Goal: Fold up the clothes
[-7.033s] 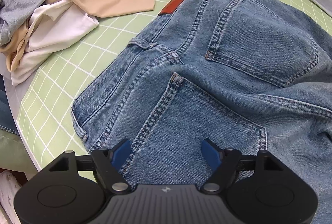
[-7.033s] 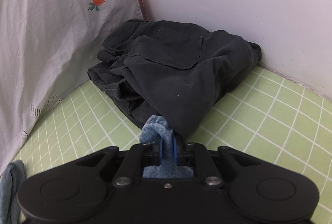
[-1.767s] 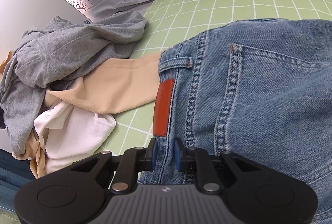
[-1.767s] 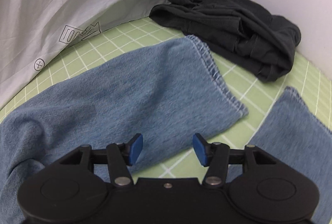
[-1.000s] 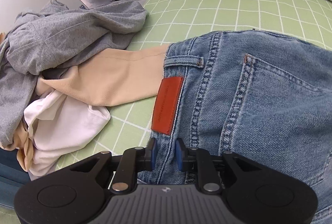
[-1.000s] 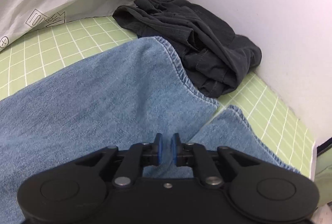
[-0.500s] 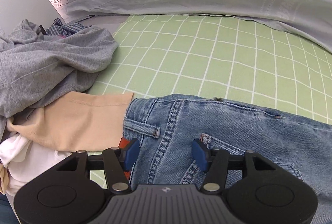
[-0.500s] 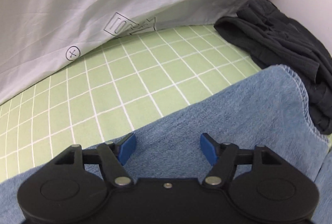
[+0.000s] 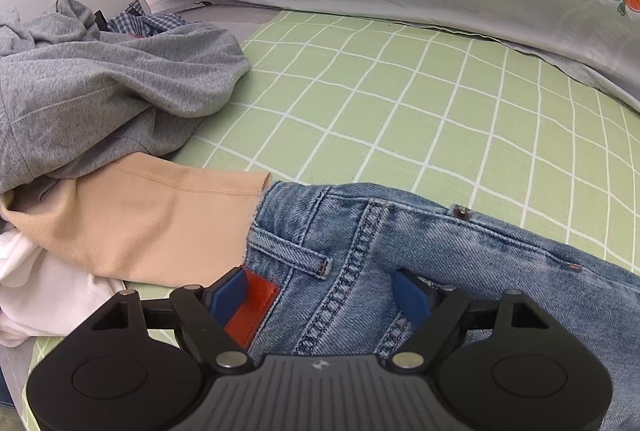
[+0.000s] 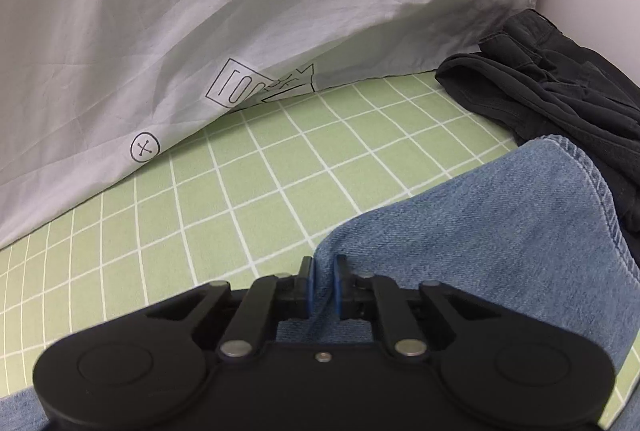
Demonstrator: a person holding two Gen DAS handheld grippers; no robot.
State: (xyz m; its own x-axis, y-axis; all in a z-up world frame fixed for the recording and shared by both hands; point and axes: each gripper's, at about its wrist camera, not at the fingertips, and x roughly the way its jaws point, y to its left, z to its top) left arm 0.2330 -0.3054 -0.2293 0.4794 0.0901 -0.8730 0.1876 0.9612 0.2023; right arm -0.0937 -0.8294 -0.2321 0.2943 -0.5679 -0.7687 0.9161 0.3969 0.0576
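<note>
Blue jeans [image 9: 460, 263] lie on the green checked sheet [image 9: 400, 91]; their waistband with a belt loop and red-brown patch [image 9: 250, 305] sits right at my left gripper [image 9: 322, 295], which is open with its blue pads either side of the waistband. In the right wrist view a jeans leg [image 10: 500, 231] lies flat, hem toward the right. My right gripper [image 10: 323, 287] is shut on the far edge of that jeans leg.
A heap of grey [image 9: 100, 87], beige [image 9: 140, 215] and white [image 9: 44, 287] clothes lies left of the jeans. Dark folded trousers [image 10: 560, 95] lie by the wall at the right. A pale grey printed sheet [image 10: 200, 11] rises behind the mat.
My right gripper has closed on the edge of the jeans leg; half a second ago it was open. My left gripper stays open over the waistband, slightly nearer.
</note>
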